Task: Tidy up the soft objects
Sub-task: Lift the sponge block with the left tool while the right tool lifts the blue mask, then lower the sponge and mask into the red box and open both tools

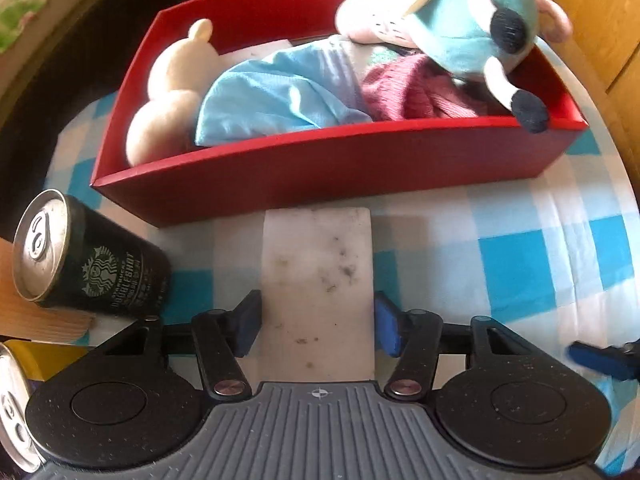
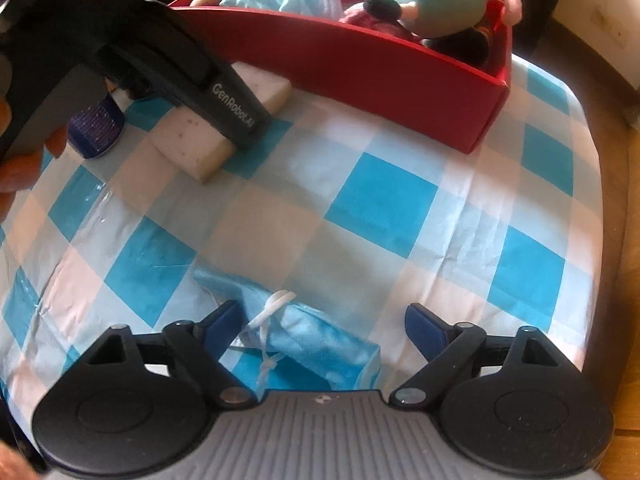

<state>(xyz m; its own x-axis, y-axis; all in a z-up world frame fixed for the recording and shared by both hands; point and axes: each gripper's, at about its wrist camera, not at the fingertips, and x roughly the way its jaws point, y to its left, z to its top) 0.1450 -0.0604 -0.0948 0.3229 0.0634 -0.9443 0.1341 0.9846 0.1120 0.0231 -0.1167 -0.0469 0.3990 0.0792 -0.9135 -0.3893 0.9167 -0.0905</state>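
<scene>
A white sponge block (image 1: 316,260) lies on the blue checked cloth in front of a red box (image 1: 320,168). My left gripper (image 1: 316,322) straddles the sponge's near end, both blue pads flat against its sides. From the right wrist view the same sponge (image 2: 188,140) shows under one of the left gripper's fingers (image 2: 236,112). The box holds a cream plush (image 1: 172,80), a light blue cloth (image 1: 276,92), a maroon knit (image 1: 412,88) and a teal and pink plush toy (image 1: 468,24). My right gripper (image 2: 324,324) stands open over a crumpled blue face mask (image 2: 320,340); its right pad is clear of the mask.
A dark coffee can (image 1: 80,256) stands just left of the sponge, with a second can (image 1: 12,408) nearer at the lower left. The checked tablecloth (image 2: 380,200) ends in a table edge on the right, with wood beyond. A person's fingers (image 2: 16,176) show at the left edge.
</scene>
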